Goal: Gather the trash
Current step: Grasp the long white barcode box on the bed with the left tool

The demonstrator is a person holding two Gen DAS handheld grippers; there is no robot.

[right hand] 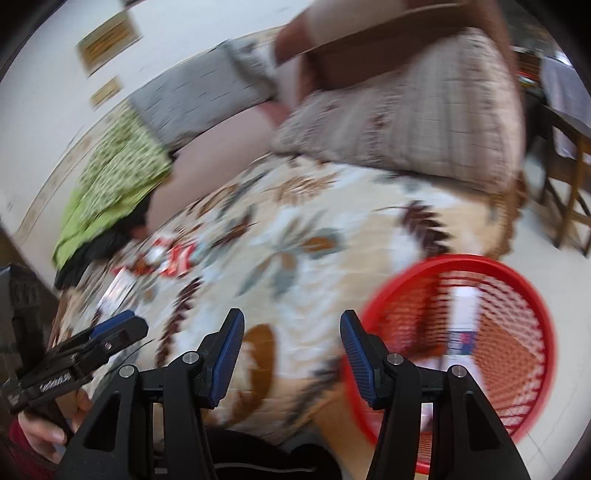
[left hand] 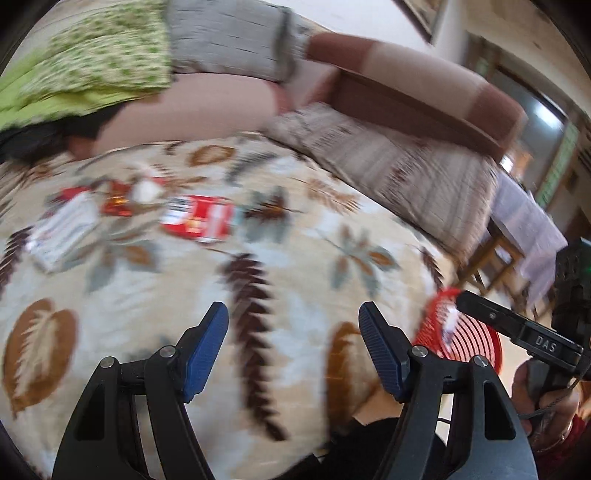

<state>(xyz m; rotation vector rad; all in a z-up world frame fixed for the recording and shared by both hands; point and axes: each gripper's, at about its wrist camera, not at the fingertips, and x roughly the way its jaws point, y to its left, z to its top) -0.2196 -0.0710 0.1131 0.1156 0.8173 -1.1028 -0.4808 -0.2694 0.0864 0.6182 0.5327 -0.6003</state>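
Note:
Trash lies on a leaf-patterned bedspread (left hand: 295,266): a red and white packet (left hand: 201,218), a white carton (left hand: 64,230), a small red wrapper (left hand: 118,203) and a white crumpled piece (left hand: 146,190). The same pile shows in the right wrist view (right hand: 173,258). A red mesh basket (right hand: 480,332) stands on the floor at the bed's right edge, with a white item (right hand: 463,314) inside. My left gripper (left hand: 293,317) is open and empty above the bedspread. My right gripper (right hand: 291,325) is open and empty beside the basket. Both views are motion-blurred.
A pink sofa back with grey cushion (left hand: 229,33), green patterned cloth (left hand: 103,62) and a beige patterned pillow (left hand: 399,162) lie beyond the bedspread. A wooden chair (right hand: 569,184) and covered table (left hand: 524,225) stand right. The basket also shows in the left view (left hand: 465,343).

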